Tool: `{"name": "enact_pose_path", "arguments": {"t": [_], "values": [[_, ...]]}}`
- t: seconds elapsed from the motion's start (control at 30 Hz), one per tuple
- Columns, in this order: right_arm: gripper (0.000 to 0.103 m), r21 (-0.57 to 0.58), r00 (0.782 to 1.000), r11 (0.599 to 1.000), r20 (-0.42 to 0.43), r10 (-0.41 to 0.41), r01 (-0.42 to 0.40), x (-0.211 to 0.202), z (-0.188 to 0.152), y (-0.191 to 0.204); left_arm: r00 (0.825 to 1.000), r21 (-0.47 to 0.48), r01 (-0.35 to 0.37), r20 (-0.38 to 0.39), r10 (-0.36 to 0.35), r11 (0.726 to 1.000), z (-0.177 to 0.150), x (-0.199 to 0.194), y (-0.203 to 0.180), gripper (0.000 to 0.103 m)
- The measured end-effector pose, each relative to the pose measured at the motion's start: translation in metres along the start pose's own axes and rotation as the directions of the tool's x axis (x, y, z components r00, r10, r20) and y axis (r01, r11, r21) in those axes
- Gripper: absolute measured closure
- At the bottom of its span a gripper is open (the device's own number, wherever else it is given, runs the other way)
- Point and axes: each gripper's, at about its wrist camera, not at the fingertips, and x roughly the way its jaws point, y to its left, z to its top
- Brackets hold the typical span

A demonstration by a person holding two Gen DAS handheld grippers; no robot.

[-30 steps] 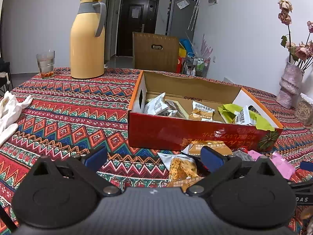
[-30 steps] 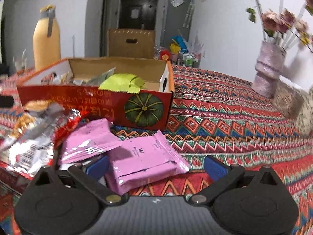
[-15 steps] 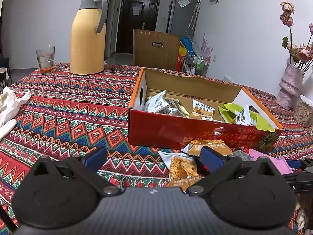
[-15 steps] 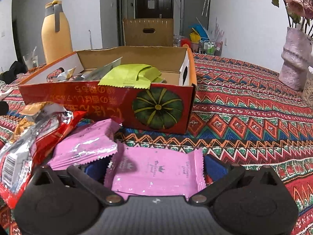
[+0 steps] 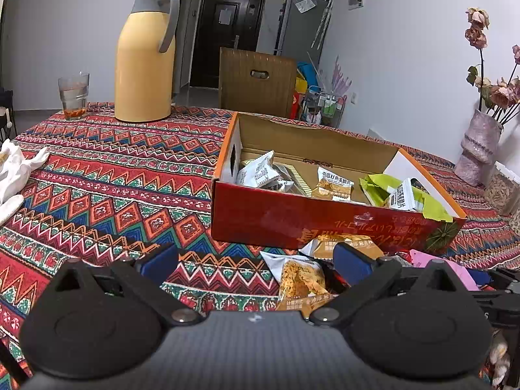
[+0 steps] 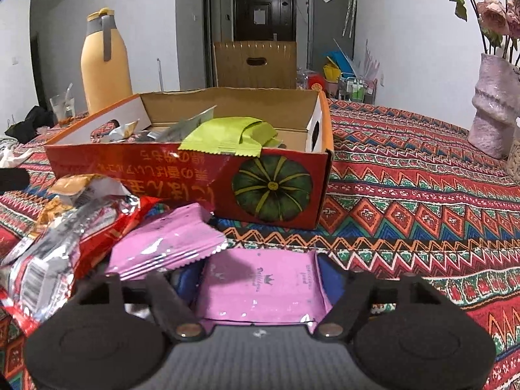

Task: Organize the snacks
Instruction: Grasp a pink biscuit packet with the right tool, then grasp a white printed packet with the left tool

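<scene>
An open red cardboard box (image 5: 276, 214) with a pumpkin print (image 6: 182, 169) holds several snack packets, among them a green one (image 6: 227, 136). In front of it lie loose packets. A flat pink packet (image 6: 263, 289) sits between the blue pads of my right gripper (image 6: 260, 279). Its jaws are closing and squeeze the packet's two side edges. A second pink packet (image 6: 165, 243) and a red-and-silver bag (image 6: 65, 247) lie just left of it. My left gripper (image 5: 255, 260) is open above the tablecloth, and a packet of orange snacks (image 5: 302, 279) lies by its right finger.
A yellow thermos jug (image 5: 144, 61) and a glass (image 5: 73, 96) stand at the far left of the patterned tablecloth. A white cloth (image 5: 13, 172) lies at the left edge. A pink vase with flowers (image 5: 477, 152) stands at the right, and a brown crate (image 5: 256, 78) stands behind the table.
The right gripper's pads have come in onto the flat pink packet, which now looks narrower between them. The left gripper has stayed where it was, open.
</scene>
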Motion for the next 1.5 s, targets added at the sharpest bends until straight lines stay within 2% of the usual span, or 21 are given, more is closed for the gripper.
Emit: {"name": "enact_pose_path", "arguments": {"t": [0.13,0.3,0.47,0.67,0.97,1.2,1.3,1.5], "values": [[0.037,-0.001,1.000,1.000,0.012,-0.024,0.024,-0.008,-0.005,0.003,1.000,-0.001,0.005,0.002,-0.005,1.000,0.000,-0.001,0.001,0.000],[0.037,0.055,0.995,0.995,0.049,-0.090,0.088,-0.023,-0.011,-0.003,1.000,-0.001,0.006,0.003,-0.006,1.000,0.000,-0.002,0.001,0.000],[0.037,0.145,0.981,0.979,0.111,-0.161,0.145,-0.044,-0.018,-0.010,1.000,0.004,0.005,0.008,-0.006,1.000,0.000,-0.004,0.000,0.000],[0.037,0.225,0.963,0.961,0.179,-0.203,0.161,-0.067,-0.027,-0.014,1.000,0.010,-0.006,0.000,0.006,1.000,0.002,-0.005,-0.003,0.000],[0.037,0.228,0.961,0.965,0.211,-0.177,0.128,-0.084,-0.040,-0.007,1.000,0.054,-0.013,-0.027,0.014,0.998,-0.003,-0.021,-0.012,0.000],[0.037,0.233,0.964,0.967,0.214,-0.156,0.105,-0.085,-0.046,-0.008,0.991,0.105,-0.071,-0.105,0.082,0.992,-0.017,-0.013,-0.024,0.000],[0.037,0.242,0.965,0.966,0.219,-0.141,0.086,-0.085,-0.047,-0.010,0.984,0.116,-0.066,-0.155,0.083,0.991,-0.026,-0.007,-0.031,0.000],[0.037,0.262,0.966,0.964,0.237,-0.107,0.043,-0.087,-0.050,-0.015,0.981,0.143,-0.063,-0.174,0.088,0.988,-0.033,-0.004,-0.048,0.000]]}}
